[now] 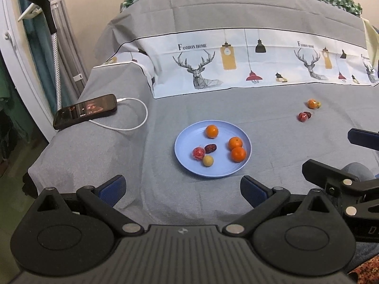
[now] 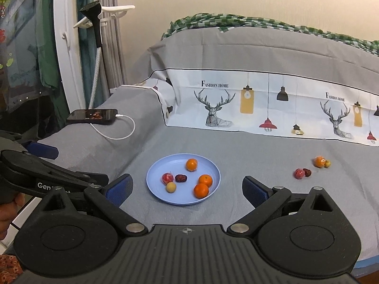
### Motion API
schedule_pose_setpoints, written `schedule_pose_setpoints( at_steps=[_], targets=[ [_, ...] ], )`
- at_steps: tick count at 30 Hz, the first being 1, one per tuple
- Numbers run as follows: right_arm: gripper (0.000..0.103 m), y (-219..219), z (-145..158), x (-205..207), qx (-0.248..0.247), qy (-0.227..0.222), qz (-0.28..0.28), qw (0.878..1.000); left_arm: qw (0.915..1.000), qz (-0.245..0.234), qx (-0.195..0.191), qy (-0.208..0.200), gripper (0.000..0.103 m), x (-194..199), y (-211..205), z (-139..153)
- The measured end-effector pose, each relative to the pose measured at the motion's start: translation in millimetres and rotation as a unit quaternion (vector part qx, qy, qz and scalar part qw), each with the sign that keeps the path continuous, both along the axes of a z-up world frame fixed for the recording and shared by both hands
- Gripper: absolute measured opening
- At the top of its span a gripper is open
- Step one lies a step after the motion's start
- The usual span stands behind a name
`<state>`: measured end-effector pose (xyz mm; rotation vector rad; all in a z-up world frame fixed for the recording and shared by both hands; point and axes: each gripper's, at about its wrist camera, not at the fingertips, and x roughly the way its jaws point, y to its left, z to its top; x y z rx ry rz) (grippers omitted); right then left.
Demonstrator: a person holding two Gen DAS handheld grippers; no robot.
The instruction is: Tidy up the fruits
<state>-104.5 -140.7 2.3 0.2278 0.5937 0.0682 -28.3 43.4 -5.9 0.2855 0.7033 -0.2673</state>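
A light blue plate (image 1: 189,139) (image 2: 156,175) lies on the grey bedsheet. It holds three oranges (image 1: 238,153) (image 2: 201,190), a red wrapped fruit (image 1: 198,153) (image 2: 167,178), a dark date (image 1: 210,148) (image 2: 181,178) and a small yellow fruit (image 1: 208,160) (image 2: 171,187). To the right on the sheet lie a wrapped orange (image 1: 312,103) (image 2: 319,161), a red wrapped fruit (image 1: 302,116) (image 2: 299,173) and a dark date (image 2: 307,172). My left gripper (image 1: 182,189) is open and empty, short of the plate. My right gripper (image 2: 187,190) is open and empty, near the plate's front edge.
A phone (image 1: 85,111) (image 2: 92,116) on a white charging cable (image 1: 132,123) lies at the bed's left edge. A deer-print cloth (image 1: 236,64) and a raised grey pillow lie behind. A garment steamer pole (image 1: 53,47) stands at the left.
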Motion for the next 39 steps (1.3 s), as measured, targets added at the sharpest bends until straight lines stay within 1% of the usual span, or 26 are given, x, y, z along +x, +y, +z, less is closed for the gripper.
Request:
schedule_pose_setpoints(
  at_steps=[5,9,14,17,20,22,26,29,32,34,37,39],
  targets=[
    [0.099,1,1,-4,0.005,-0.003,-0.001,1.000,1.0000,-0.002,0.003,-0.006,0.103,-5,0,2],
    [0.099,0,0,-4,0.006,-0.004,-0.001,1.000,1.0000,-0.003,0.008,-0.003,0.103,-3,-3,1],
    [0.099,-4,-5,-2,0.015,-0.002,-0.003,1.000,0.9996,-0.011,0.024,0.003,0.103,2,-12,-3],
    [0.099,-9,-10,0,0.026,0.000,-0.003,1.000,0.9989,-0.020,0.040,0.009,0.103,7,-21,-8],
    [0.099,-21,-18,5,0.050,0.008,-0.022,0.998,0.9981,-0.031,0.051,0.014,0.103,17,-36,-13],
    [0.099,-34,-25,7,0.067,0.015,-0.050,0.996,0.9978,-0.041,0.049,0.016,0.103,26,-51,-15],
    [0.099,-70,-39,10,0.084,0.025,-0.115,0.990,0.9963,-0.074,0.034,0.026,0.103,46,-92,-22],
    [0.099,-106,-51,10,0.079,0.034,-0.164,0.983,0.9925,-0.115,0.025,0.035,0.103,63,-136,-32],
    [0.099,-147,-68,11,0.069,0.050,-0.215,0.973,0.9842,-0.171,0.025,0.039,0.103,81,-187,-49],
    [0.099,-173,-82,15,0.063,0.064,-0.240,0.967,0.9777,-0.205,0.027,0.034,0.103,92,-222,-62],
    [0.099,-213,-107,27,0.070,0.090,-0.263,0.958,0.9678,-0.248,0.037,0.019,0.103,112,-277,-88],
    [0.099,-239,-127,42,0.081,0.108,-0.276,0.952,0.9589,-0.279,0.045,0.022,0.103,132,-313,-113]
  ],
)
